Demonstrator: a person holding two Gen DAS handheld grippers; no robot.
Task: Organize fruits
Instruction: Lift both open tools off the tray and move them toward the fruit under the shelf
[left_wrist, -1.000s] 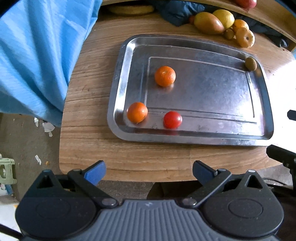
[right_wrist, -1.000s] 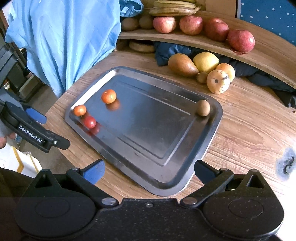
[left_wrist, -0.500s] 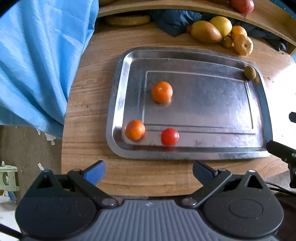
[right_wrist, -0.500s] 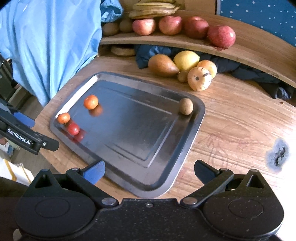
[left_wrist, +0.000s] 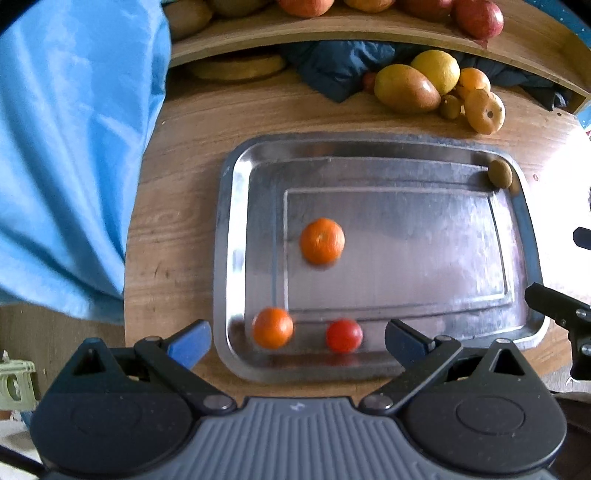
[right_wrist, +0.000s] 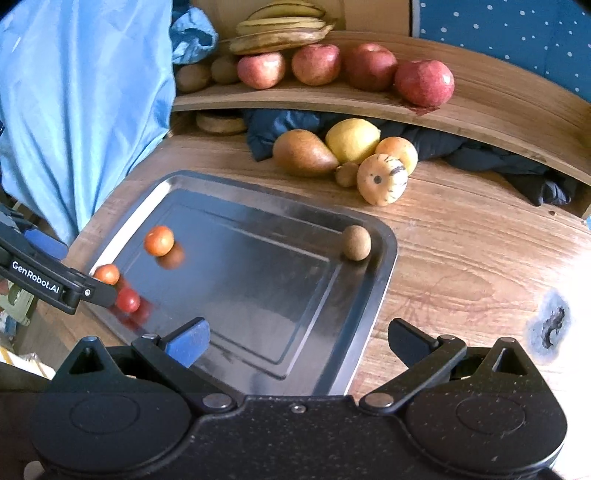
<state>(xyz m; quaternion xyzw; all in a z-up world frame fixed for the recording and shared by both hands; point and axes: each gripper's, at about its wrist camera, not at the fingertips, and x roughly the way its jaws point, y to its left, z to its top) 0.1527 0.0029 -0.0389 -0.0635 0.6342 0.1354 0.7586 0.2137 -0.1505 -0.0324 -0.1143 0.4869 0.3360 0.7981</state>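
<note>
A steel tray (left_wrist: 406, 155) (right_wrist: 369, 295) lies on the round wooden table. On it are two small oranges (left_wrist: 322, 240) (left_wrist: 272, 328), a red tomato (left_wrist: 344, 335) and a brown kiwi (left_wrist: 500, 173) (right_wrist: 355, 243) in the far right corner. My left gripper (left_wrist: 297, 341) is open and empty over the tray's near edge, with the near orange and the tomato between its fingers. My right gripper (right_wrist: 297, 341) is open and empty over the tray's near right corner. The left gripper also shows in the right wrist view (right_wrist: 55, 284).
A loose pile of pear (right_wrist: 303, 153), lemon (right_wrist: 352, 140), an orange and a small squash (right_wrist: 382, 179) lies behind the tray. A curved wooden shelf (right_wrist: 480, 110) holds apples and bananas. Blue cloth (left_wrist: 66, 147) hangs at the left. Dark cloth lies under the shelf.
Both grippers have moved forward towards the tray. The left one now reaches over its near edge. The fruit on the tray has not moved.
</note>
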